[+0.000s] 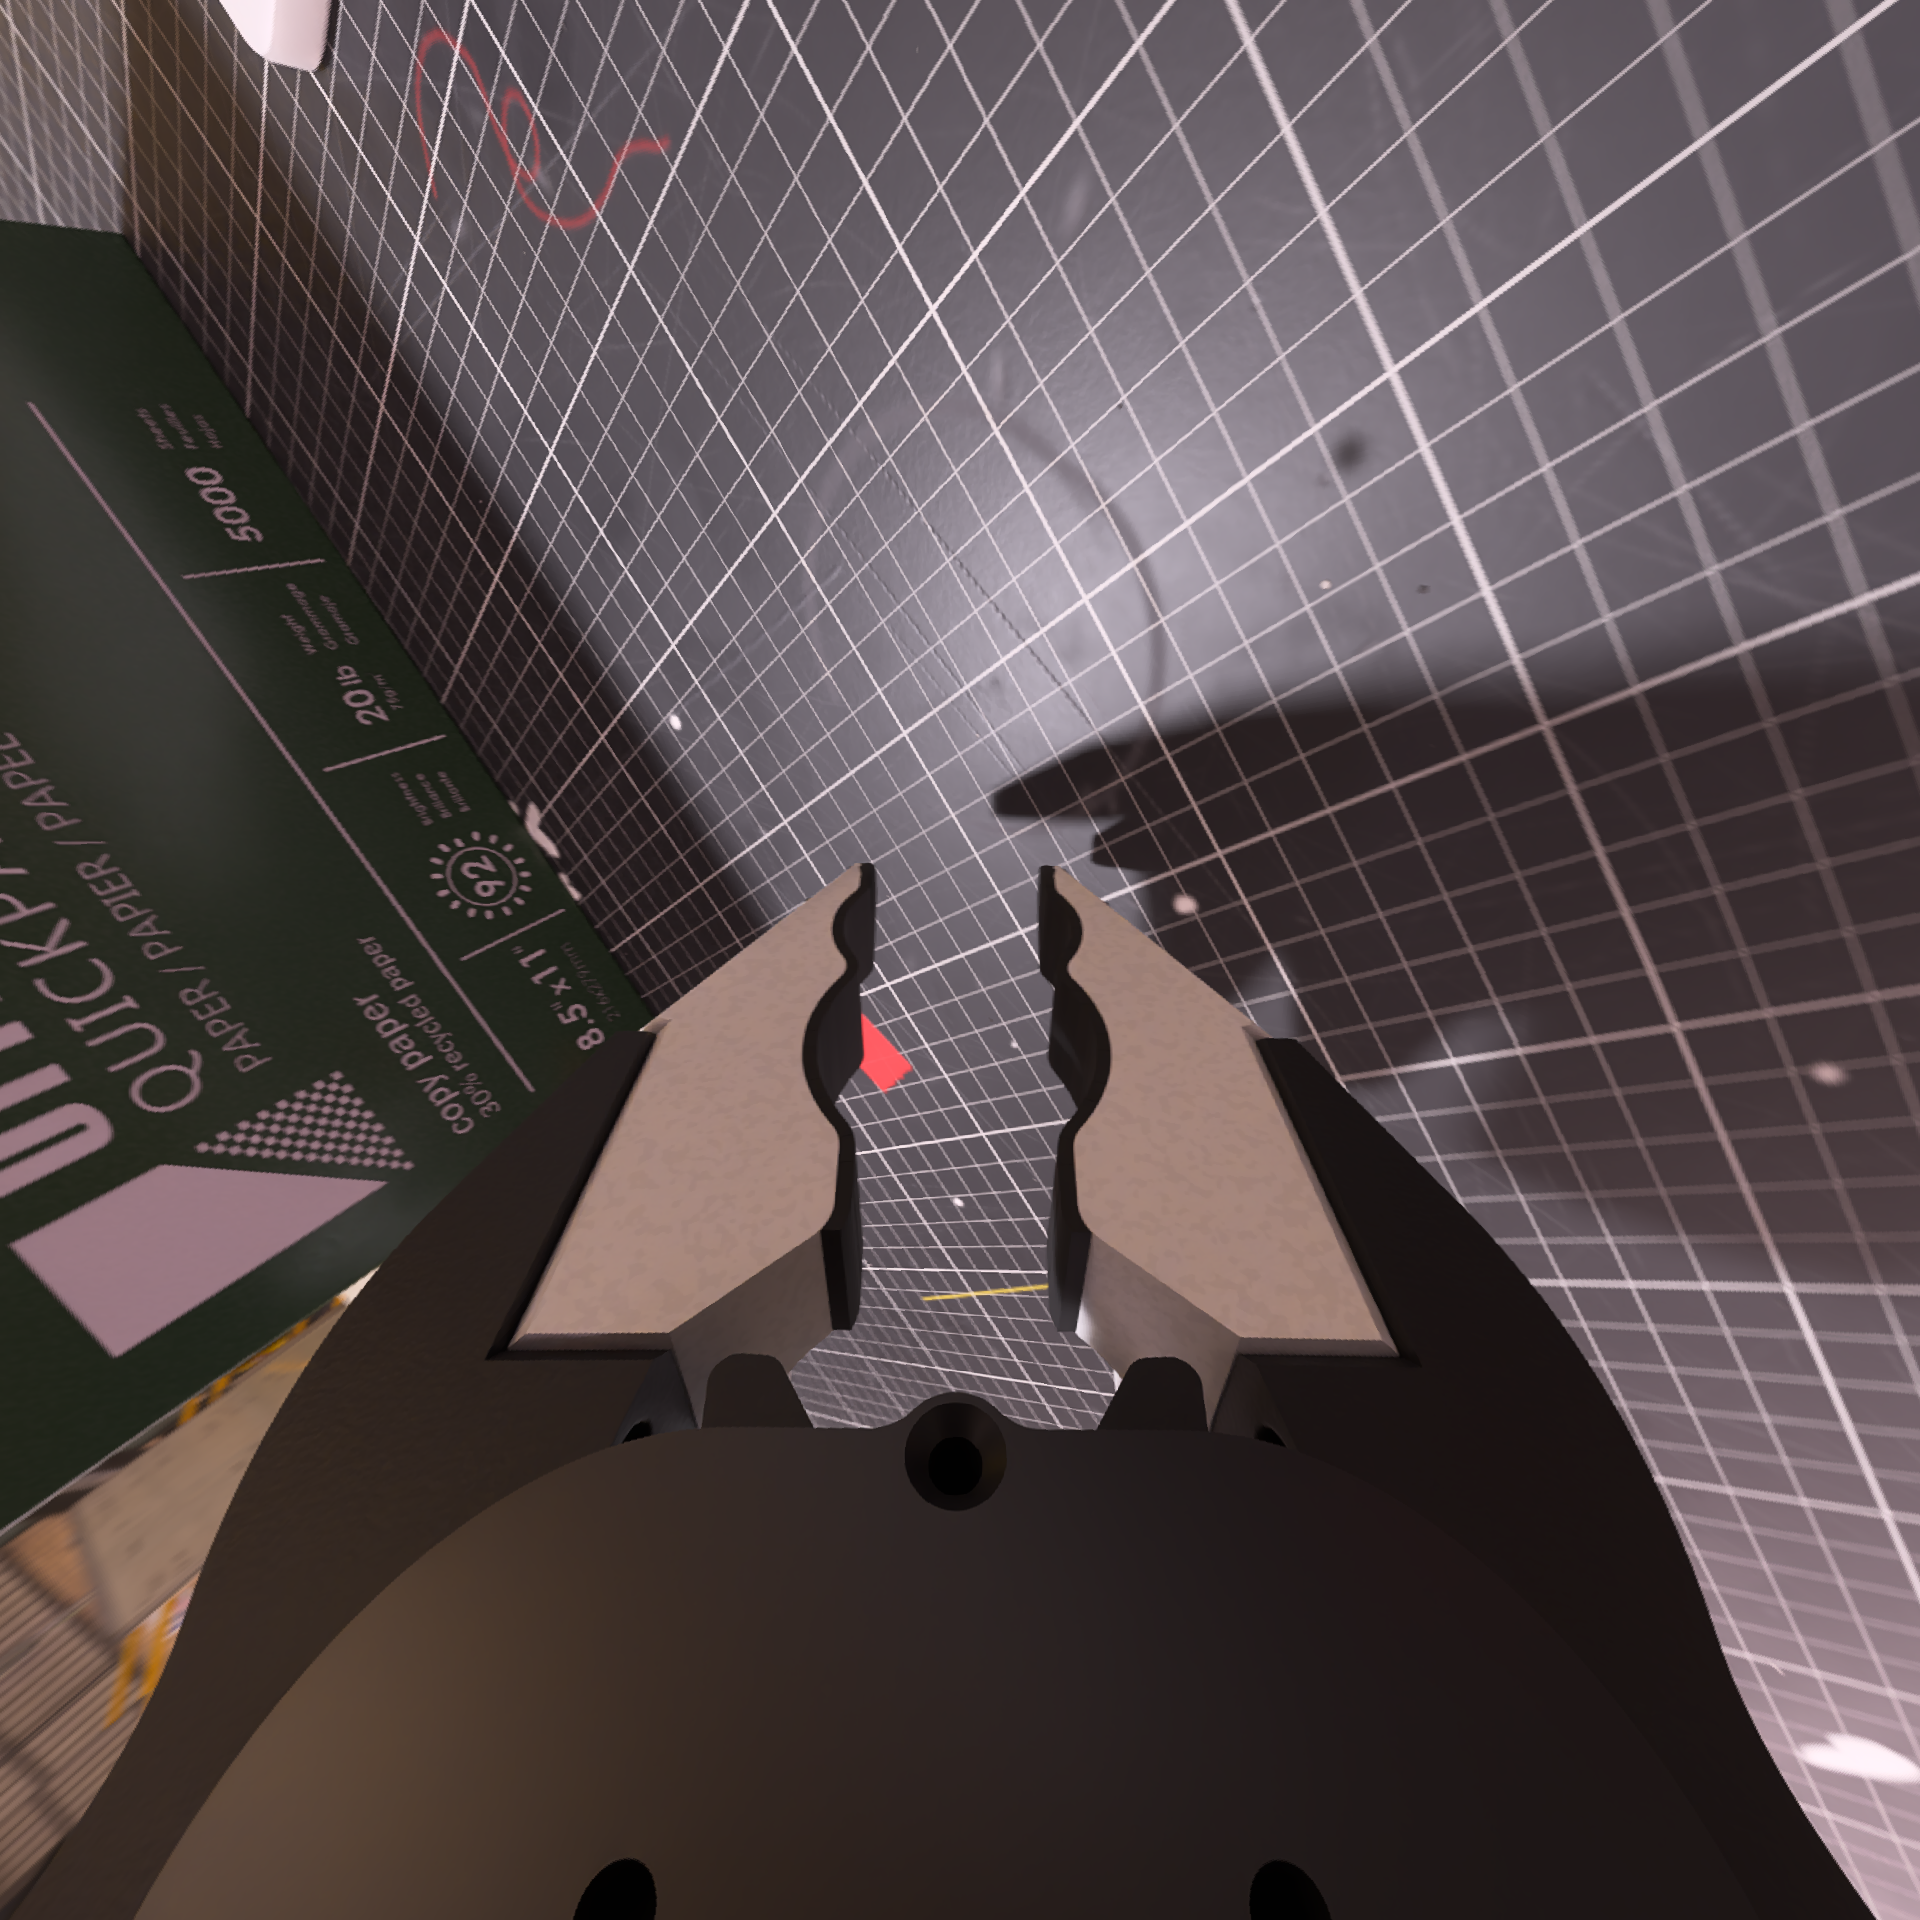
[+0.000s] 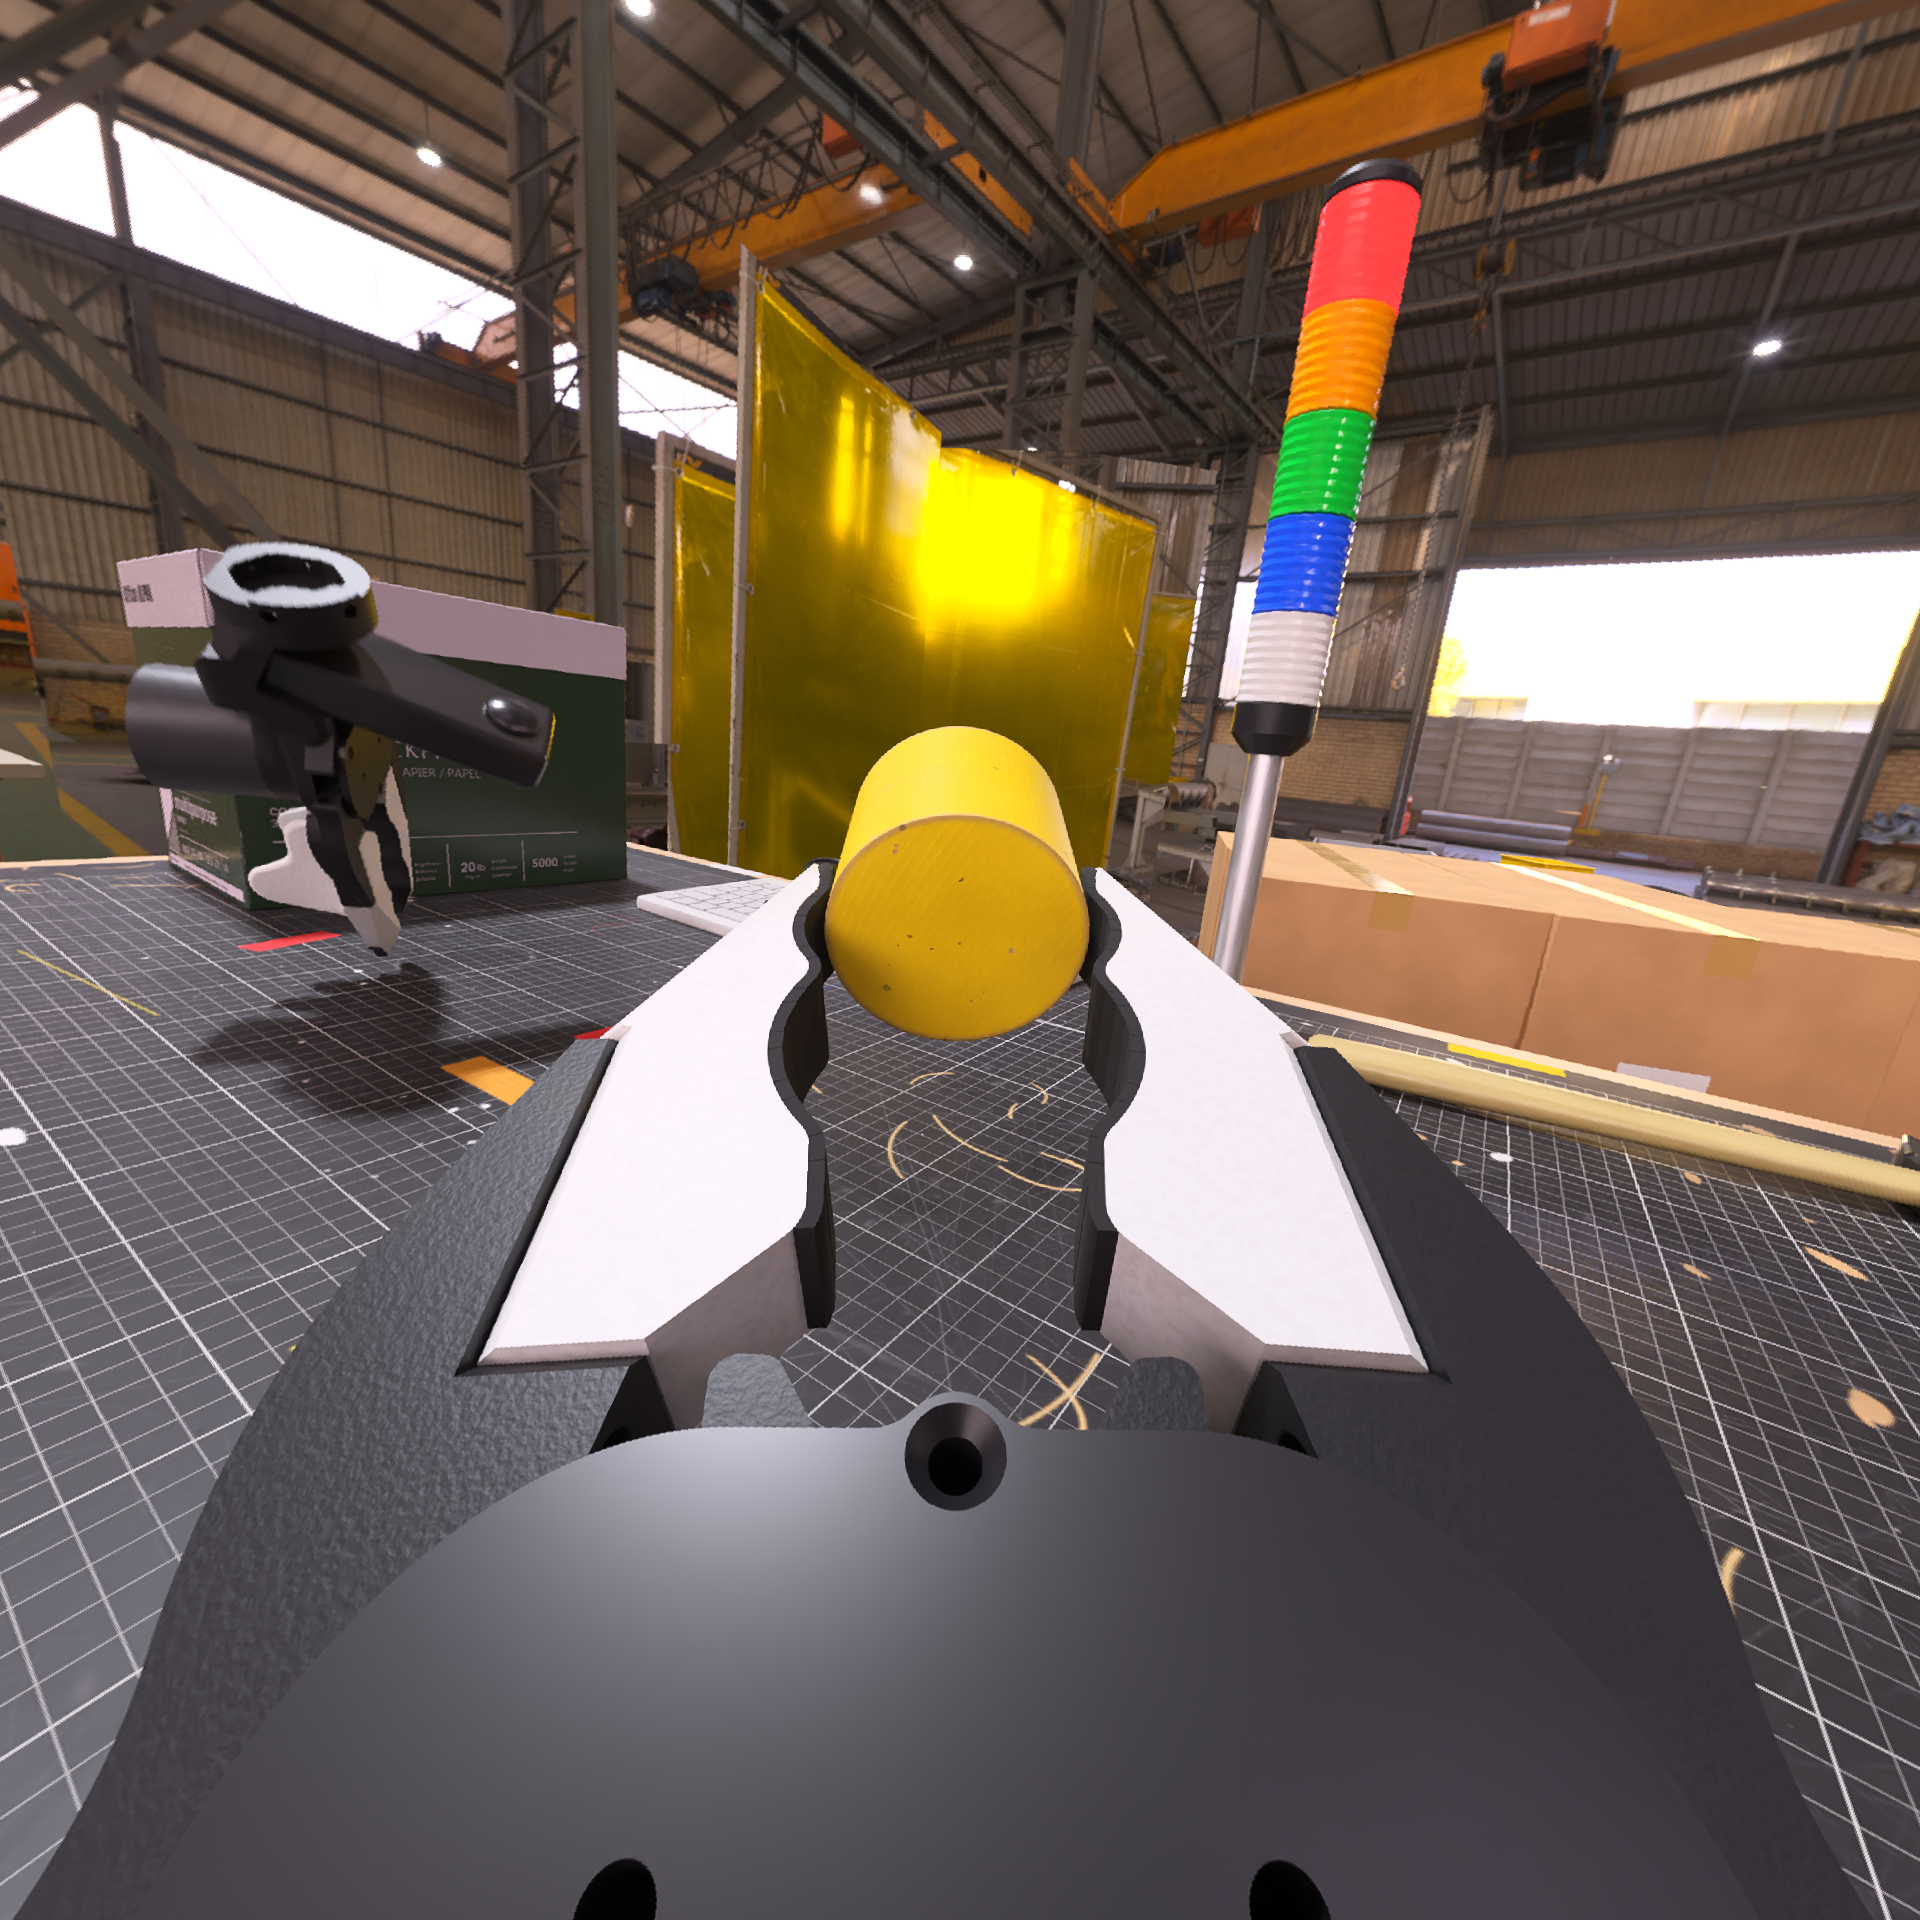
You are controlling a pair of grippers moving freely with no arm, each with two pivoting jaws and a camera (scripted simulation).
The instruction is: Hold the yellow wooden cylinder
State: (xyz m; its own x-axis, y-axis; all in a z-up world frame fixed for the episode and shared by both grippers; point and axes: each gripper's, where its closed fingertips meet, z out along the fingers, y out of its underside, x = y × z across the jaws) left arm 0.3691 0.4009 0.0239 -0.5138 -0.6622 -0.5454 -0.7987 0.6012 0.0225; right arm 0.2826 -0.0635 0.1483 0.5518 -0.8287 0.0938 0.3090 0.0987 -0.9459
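Note:
The yellow wooden cylinder (image 2: 956, 914) lies on its side between my right gripper's fingertips, one flat end facing the camera, held above the dark cutting mat (image 2: 260, 1195). My right gripper (image 2: 956, 878) is shut on it near the finger ends. My left gripper (image 1: 956, 883) is open and empty, pointing down at the mat (image 1: 1247, 468) and hovering above it. It also shows at the far left of the right wrist view (image 2: 374, 914), in front of the green box, well apart from the cylinder.
A green paper box (image 1: 208, 831) stands just left of the left gripper, and also shows in the right wrist view (image 2: 520, 748). A striped signal tower (image 2: 1320, 468), cardboard boxes (image 2: 1558, 956), a paper roll (image 2: 1610, 1122) and a white keyboard (image 2: 717, 899) line the far side.

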